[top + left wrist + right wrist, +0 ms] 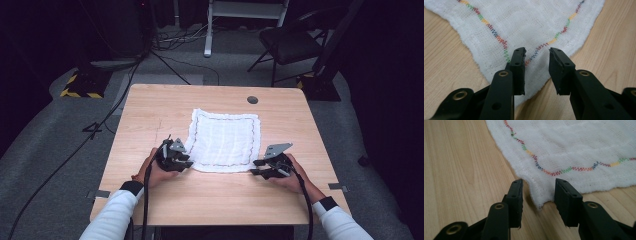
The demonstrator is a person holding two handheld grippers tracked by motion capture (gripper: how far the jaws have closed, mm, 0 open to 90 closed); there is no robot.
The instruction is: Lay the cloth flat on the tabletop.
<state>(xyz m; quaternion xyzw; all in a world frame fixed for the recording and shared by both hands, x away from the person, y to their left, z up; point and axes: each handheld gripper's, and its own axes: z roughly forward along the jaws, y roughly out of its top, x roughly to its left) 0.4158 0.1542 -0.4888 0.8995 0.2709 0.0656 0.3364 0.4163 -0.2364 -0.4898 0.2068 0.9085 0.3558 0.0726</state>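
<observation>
A white gauze cloth (pixel 225 140) with a multicoloured zigzag stitch line near its hem lies flat on the wooden table (pixel 150 115). My left gripper (pixel 187 162) is at the cloth's near left corner. In the left gripper view the cloth (pixel 524 25) corner lies under and between the jaws of the left gripper (pixel 537 53), which stand apart without pinching it. My right gripper (pixel 256 167) is at the near right corner. In the right gripper view the corner tip of the cloth (pixel 579 150) sits in the gap of the right gripper (pixel 539 185), whose jaws are open.
A round dark grommet (pixel 252 99) sits in the tabletop beyond the cloth. On the floor behind the table are a folding chair (pixel 290 42), a yellow-and-black striped base (pixel 82 85) and loose cables (pixel 115 100). Bare wood surrounds the cloth.
</observation>
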